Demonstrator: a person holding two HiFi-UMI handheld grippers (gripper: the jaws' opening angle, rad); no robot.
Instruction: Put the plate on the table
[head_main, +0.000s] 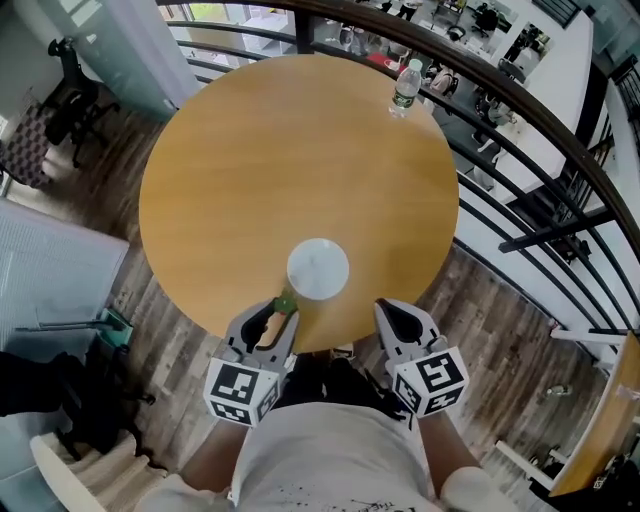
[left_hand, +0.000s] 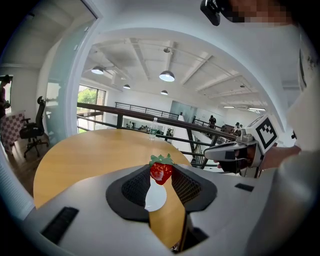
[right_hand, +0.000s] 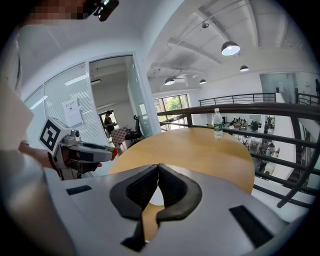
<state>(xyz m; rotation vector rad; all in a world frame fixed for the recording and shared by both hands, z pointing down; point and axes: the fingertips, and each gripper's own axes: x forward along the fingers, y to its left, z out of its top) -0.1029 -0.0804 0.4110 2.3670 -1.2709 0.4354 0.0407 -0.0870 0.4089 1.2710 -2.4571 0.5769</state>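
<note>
Found plate (head_main: 318, 268) already flat by counter's (head_main: 250, 170) near edge, left gripper (head_main: 283, 310) clenched on strawberry (left_hand: 161, 170) just short of it, likely for loading; right gripper (right_hand: 157, 172) closed, empty.

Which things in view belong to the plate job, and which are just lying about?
Job: plate, already lying on the table; right gripper, shut and empty.

Not the job: strawberry, clamped in the left gripper; water bottle, at the table's far edge; office chair, on the floor.
</note>
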